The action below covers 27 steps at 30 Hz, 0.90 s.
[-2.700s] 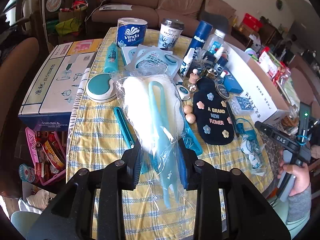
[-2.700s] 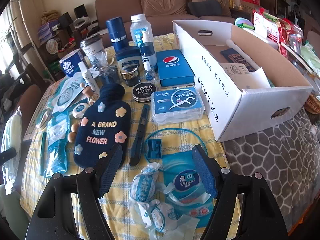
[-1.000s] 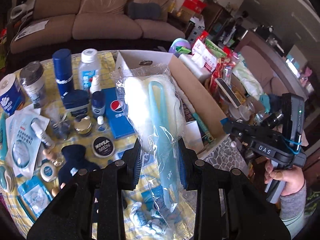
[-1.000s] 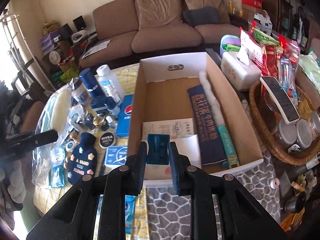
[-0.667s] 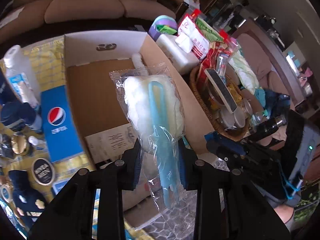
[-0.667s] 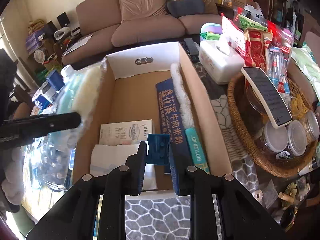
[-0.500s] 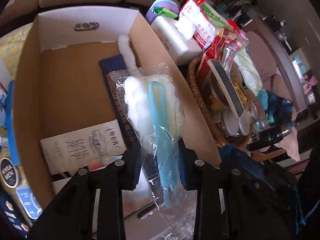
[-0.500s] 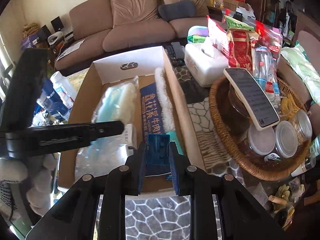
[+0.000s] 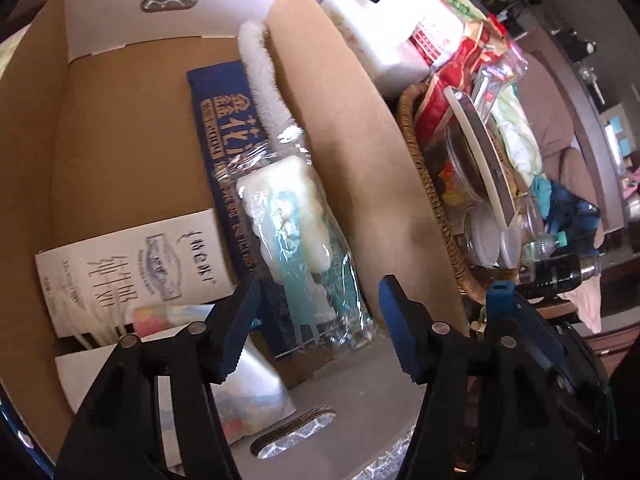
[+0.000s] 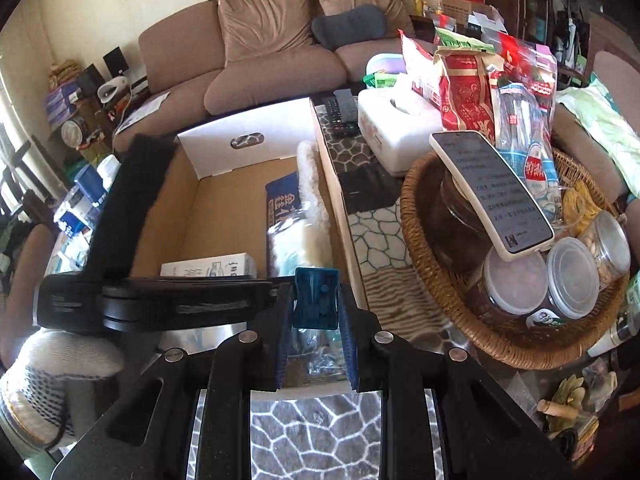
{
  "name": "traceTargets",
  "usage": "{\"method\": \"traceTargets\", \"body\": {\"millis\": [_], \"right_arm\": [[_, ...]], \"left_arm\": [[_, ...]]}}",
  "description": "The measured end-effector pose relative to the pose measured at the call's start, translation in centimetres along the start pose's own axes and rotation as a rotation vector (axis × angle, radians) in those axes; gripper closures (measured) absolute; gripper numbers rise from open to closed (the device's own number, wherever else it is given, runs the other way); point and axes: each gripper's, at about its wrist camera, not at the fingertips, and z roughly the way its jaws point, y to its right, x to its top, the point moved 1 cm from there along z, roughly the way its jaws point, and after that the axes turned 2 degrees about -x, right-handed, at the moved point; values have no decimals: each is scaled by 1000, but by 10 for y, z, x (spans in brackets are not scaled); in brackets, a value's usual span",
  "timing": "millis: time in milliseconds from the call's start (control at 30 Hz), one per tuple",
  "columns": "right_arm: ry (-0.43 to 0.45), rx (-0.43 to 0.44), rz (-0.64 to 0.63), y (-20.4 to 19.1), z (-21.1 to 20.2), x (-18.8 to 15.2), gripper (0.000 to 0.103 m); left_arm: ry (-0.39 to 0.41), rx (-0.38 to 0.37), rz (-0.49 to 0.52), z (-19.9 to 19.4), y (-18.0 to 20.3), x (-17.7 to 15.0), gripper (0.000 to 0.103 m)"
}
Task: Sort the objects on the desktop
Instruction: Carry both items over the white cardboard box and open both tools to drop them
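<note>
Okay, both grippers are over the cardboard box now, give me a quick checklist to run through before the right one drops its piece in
1. Left gripper open and free of the bagged white brush: ok, jaws wide apart.
2. Bagged brush inside the cardboard box: ok, it lies on the dark blue package by the right wall.
3. Right gripper firmly holding the small blue plastic piece: ok, jaws shut on it.
4. Blue piece past the box's near wall: cannot tell, it sits about at the rim.
5. Left gripper out of the drop path: not ok, it crosses just left of the piece.
6. Bare box floor available: ok, brown floor shows at left.
</note>
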Motion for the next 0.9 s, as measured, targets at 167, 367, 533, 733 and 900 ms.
{"method": "traceTargets", "body": {"millis": [167,367,533,733,900], "right_arm": [[-15,19,-25,-12,8,-2,82],[-127,42,-84,-41,53,-3,82],[-230,43,-80,-52,89,-8,82],[-271,23,-39,-50,96,-11,81],[-252,10,-15,-48,86,-12,73]], "left_arm": [[76,-69,-28,-58,-32,-2,44],[128,-96,-31,-111,-58,-7,40],[127,-74,-7,-125,-71,-18,40],[109,-66,16,-122,-74,-32,40],[105,-67,22,-123,-74,-41,40]]}}
